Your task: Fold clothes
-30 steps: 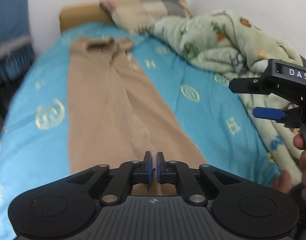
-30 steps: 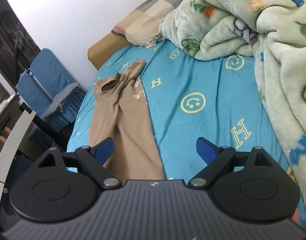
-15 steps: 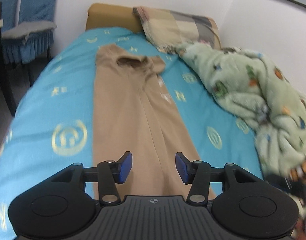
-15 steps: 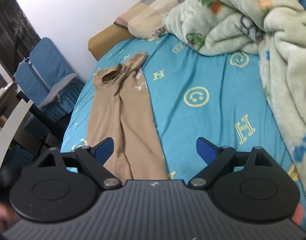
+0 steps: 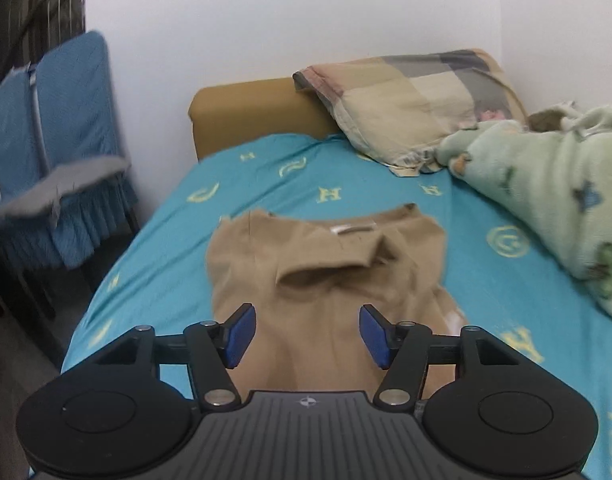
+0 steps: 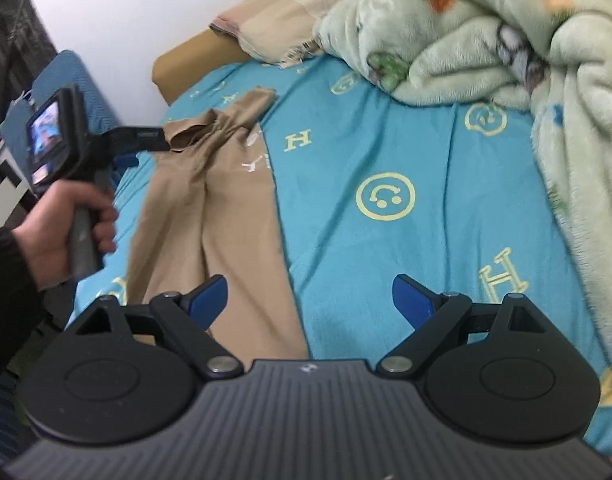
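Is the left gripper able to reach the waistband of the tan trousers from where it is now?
Probably yes. The left gripper is open and points at the waistband of the tan trousers, just ahead of its fingers. Nothing lies between them; the green blanket is off to the side.

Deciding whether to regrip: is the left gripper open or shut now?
Open. In the left wrist view the left gripper has its blue pads well apart, empty, above the tan trousers.

Black tongs [image 5: 306,336] with blue pads [image 5: 238,334], dark sleeve [image 6: 6,280]
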### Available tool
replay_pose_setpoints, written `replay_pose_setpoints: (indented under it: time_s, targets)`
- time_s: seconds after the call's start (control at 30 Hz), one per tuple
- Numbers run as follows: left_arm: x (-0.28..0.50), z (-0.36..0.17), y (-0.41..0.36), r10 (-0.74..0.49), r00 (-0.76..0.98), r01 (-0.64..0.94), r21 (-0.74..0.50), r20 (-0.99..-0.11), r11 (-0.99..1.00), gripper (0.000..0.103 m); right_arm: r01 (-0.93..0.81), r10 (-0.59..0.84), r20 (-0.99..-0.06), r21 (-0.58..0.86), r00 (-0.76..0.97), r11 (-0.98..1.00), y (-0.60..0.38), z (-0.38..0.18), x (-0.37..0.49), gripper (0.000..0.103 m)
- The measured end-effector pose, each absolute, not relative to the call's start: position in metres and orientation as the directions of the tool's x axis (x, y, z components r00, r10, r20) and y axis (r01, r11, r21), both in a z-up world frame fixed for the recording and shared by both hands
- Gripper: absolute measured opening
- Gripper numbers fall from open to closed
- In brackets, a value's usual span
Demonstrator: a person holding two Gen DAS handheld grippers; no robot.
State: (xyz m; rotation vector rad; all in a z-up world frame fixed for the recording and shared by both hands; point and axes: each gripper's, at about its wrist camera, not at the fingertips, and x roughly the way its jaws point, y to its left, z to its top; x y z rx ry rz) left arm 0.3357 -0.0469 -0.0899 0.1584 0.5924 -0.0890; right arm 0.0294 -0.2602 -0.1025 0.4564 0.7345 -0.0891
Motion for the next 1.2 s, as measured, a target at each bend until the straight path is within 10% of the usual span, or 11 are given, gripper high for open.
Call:
replay_pose_setpoints:
  time_s: [0.17,0.27,0.57,0.63,0.7,0.8,1.2]
  targets:
    - [0.402,-0.129,-0.063,0.04,0.813,0.099,0.205,-0.581,0.974,0.056,0.263,0.117,-0.7,0.41,0.704,0.873,-0.264,-0.123,0.044,0.091]
    - [0.434,-0.134,-0.069,0.037,0.806,0.091,0.185,-0.591,0.979,0.004,0.266,0.14,-0.699,0.44,0.701,0.858,-0.263,-0.128,0.048,0.091]
    - [0.507,-0.137,-0.129,0.042,0.804,0.172,0.3,-0.593,0.938,0.005,0.27,0.127,-0.722,0.407,0.68,0.873,-0.26,-0.145,0.065,0.091]
    - [0.51,-0.143,-0.132,0.045,0.786,0.179,0.297,-0.616,0.938,0.012,0.275,0.117,-0.728,0.395,0.675,0.877,-0.261,-0.147,0.066,0.091]
    - [0.507,-0.143,-0.131,0.053,0.786,0.163,0.29,-0.616,0.943,0.055,0.273,0.105,-0.722,0.387,0.684,0.881,-0.261,-0.146,0.066,0.091]
    - [0.489,-0.129,-0.124,0.055,0.825,0.13,0.282,-0.563,0.951,0.088,0.252,0.096,-0.709,0.368,0.698,0.895,-0.259,-0.143,0.067,0.091]
    - [0.311,-0.047,-0.073,-0.119,0.791,0.114,-0.047,-0.6,0.992,0.089,0.118,0.113,-0.594,0.337,0.797,0.934,-0.25,-0.111,0.051,0.091]
